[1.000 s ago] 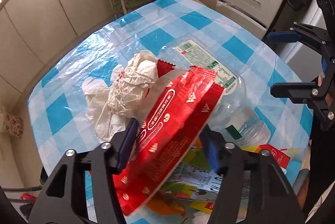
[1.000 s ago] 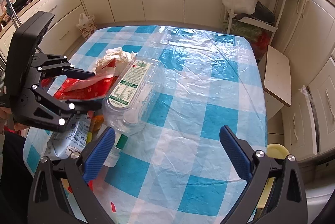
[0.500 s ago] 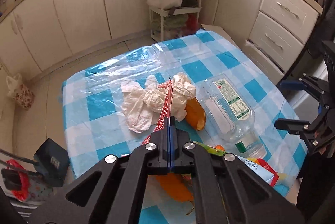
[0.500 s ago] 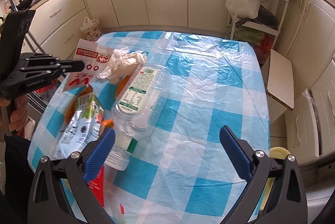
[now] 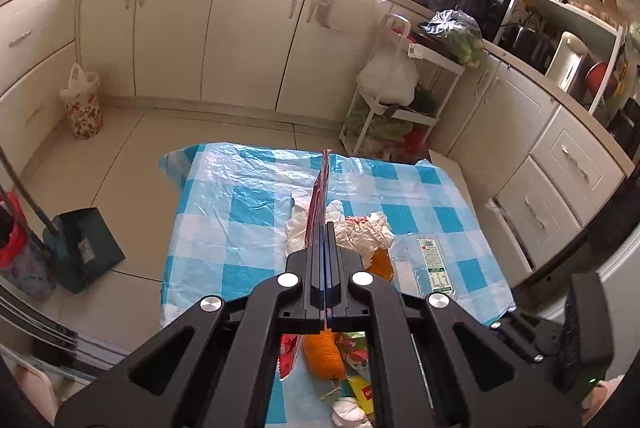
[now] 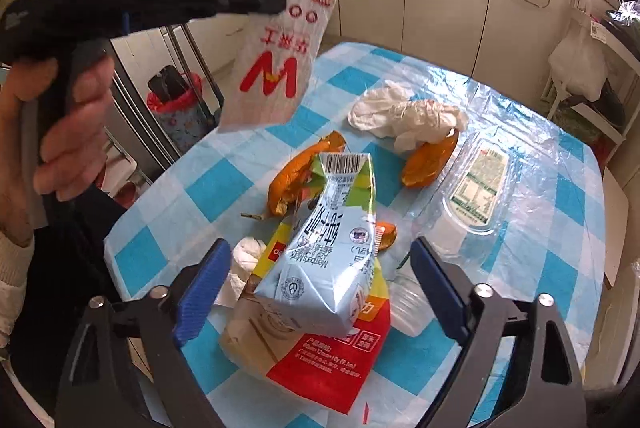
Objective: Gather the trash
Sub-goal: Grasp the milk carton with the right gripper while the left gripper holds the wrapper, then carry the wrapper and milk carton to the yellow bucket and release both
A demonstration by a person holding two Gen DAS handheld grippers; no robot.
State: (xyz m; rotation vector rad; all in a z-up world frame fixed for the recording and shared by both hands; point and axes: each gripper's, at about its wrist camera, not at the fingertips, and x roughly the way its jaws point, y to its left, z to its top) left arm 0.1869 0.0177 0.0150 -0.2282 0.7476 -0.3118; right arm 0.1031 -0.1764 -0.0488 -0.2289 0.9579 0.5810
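red "w" on wrapper [image 6: 276, 56]

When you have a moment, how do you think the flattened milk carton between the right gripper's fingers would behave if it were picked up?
The milk carton looks crushed and empty, so it is probably light. Its creased walls may buckle further under the right gripper, whose jaws have just been closing without touching it. It rests on a red wrapper and might slide.

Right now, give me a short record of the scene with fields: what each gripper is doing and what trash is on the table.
left gripper: shut on wrapper, held above the table
right gripper: open, jaws have just been closing, carton between them, pads not touching
peels: orange peel beside tissue
bottle: clear, flattened, lying right of carton
under carton: red and yellow packet
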